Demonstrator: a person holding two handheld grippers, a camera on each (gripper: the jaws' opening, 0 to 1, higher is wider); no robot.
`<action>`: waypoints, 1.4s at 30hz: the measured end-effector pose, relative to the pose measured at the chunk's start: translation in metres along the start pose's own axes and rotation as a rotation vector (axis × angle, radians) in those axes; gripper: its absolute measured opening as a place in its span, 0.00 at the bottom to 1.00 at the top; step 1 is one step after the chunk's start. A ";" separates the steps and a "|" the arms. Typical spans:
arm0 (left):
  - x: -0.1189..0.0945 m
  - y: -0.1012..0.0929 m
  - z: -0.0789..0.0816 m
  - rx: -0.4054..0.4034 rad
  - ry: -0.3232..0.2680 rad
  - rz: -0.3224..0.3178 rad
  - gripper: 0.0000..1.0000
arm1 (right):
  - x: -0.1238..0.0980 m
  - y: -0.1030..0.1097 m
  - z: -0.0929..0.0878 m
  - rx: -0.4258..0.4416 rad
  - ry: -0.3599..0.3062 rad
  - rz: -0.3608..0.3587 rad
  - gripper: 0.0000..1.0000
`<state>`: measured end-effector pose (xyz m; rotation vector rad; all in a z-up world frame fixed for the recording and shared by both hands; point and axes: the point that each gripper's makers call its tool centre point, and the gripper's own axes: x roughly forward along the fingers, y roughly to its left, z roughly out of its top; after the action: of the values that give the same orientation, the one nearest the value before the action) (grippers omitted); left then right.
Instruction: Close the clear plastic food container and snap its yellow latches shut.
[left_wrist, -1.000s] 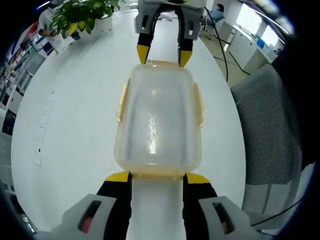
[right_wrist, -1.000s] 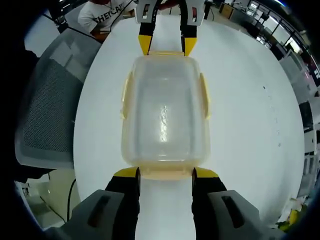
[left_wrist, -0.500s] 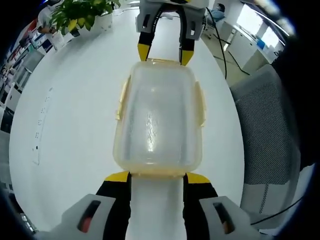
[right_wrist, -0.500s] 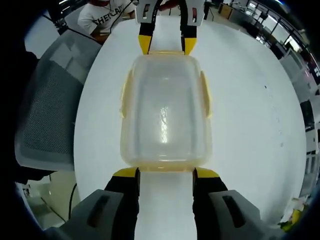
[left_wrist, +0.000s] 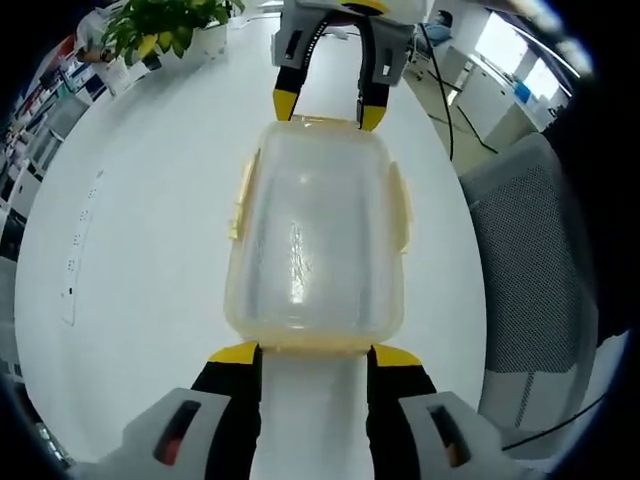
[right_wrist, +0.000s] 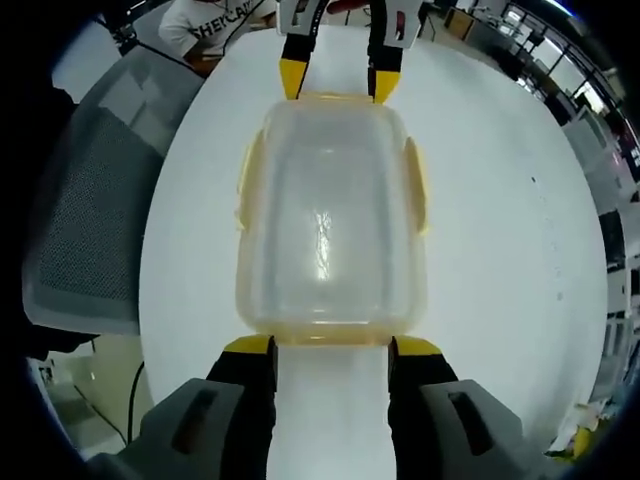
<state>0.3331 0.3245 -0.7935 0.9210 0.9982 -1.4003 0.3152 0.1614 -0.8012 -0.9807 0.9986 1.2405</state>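
Lid sits on the clear container, mid white surface; side yellow latches look flared out, so snapping likely remains. Left hand-held gripper and right hand-held gripper face each other at the container's short ends, jaws apart, tips at the rim. Open surface on one long side; the surface edge and a mesh chair lie near the other.

White round table, grey mesh chair, potted plant, bright windows
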 end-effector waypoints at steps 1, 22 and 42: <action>-0.001 -0.001 0.000 0.001 -0.004 -0.004 0.36 | -0.001 0.000 0.000 0.007 -0.006 0.002 0.41; -0.042 0.005 0.001 -0.662 -0.482 0.014 0.36 | -0.044 -0.010 0.001 0.646 -0.433 -0.019 0.38; -0.011 0.003 -0.003 -0.986 -0.545 0.138 0.30 | -0.021 0.005 0.014 0.865 -0.535 -0.020 0.31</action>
<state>0.3367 0.3311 -0.7846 -0.1244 0.9946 -0.7872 0.3096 0.1693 -0.7770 0.0220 0.9412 0.8355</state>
